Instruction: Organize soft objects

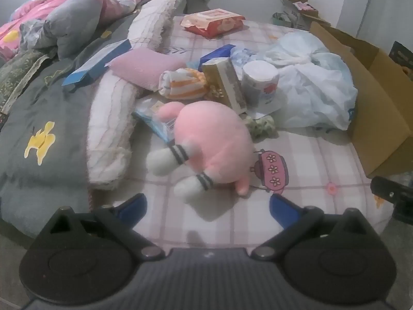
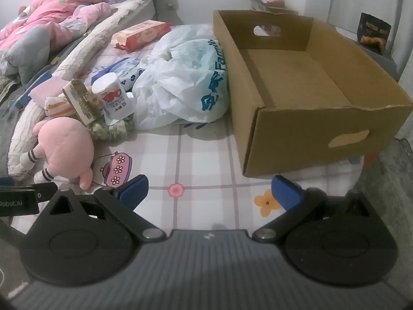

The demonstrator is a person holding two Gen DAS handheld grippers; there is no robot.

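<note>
A pink plush toy (image 1: 211,142) with white striped feet lies on the checked bedsheet, just beyond my left gripper (image 1: 207,206), which is open with nothing between its blue pads. Behind the toy sit an orange-striped rolled cloth (image 1: 183,82), a pink pillow (image 1: 144,64) and a green-white scrunchie (image 1: 260,126). In the right wrist view the plush toy (image 2: 64,147) lies at the left. My right gripper (image 2: 209,193) is open over bare sheet, in front of an empty cardboard box (image 2: 304,129).
A white plastic bag (image 2: 180,82) leans against the box's left wall. A toilet roll (image 1: 260,82), a gold carton (image 1: 224,82), a blue box (image 1: 98,62) and a red wipes pack (image 1: 211,22) lie around. Grey and pink quilts (image 1: 51,118) cover the left side.
</note>
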